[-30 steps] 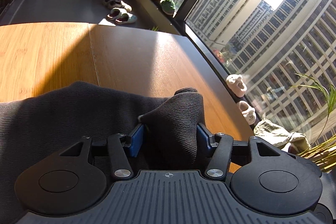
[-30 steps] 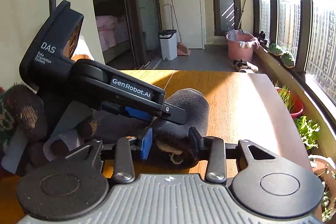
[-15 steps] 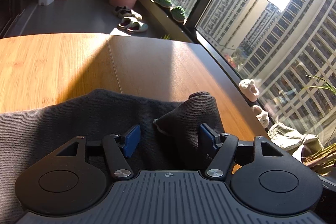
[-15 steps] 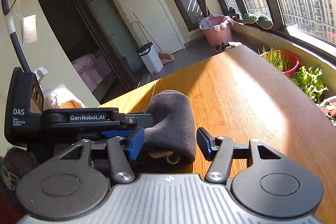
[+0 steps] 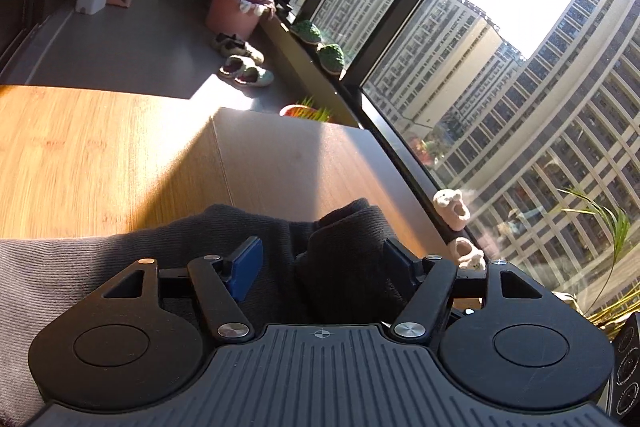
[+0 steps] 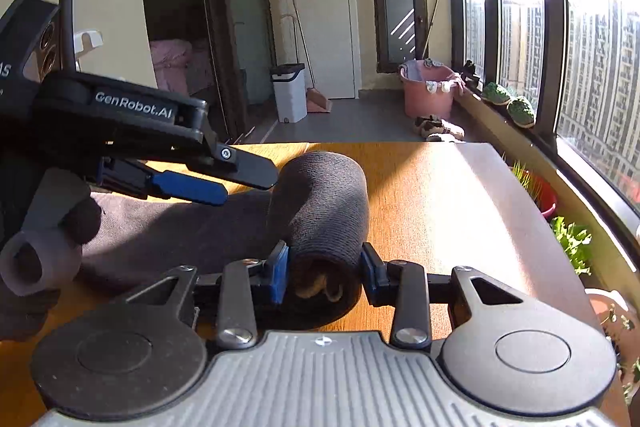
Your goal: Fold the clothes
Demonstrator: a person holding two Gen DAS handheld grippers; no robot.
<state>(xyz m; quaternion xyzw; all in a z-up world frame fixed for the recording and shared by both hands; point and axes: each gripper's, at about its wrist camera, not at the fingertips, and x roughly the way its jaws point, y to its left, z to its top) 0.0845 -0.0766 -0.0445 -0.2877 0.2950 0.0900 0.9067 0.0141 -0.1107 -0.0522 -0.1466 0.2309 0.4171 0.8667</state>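
Presently my right gripper (image 6: pixel 325 273) is closing on the rolled end of the dark grey ribbed knit garment (image 6: pixel 320 203) on the wooden table (image 6: pixel 448 195), while my left gripper (image 5: pixel 320 263) opens off it, so I judge the roll may loosen.

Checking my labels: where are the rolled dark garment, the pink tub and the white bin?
rolled dark garment (image 6: pixel 324 203): right wrist view, top of roll.
pink tub (image 6: pixel 427 99): right wrist view, front wall.
white bin (image 6: pixel 289 95): right wrist view, front face.
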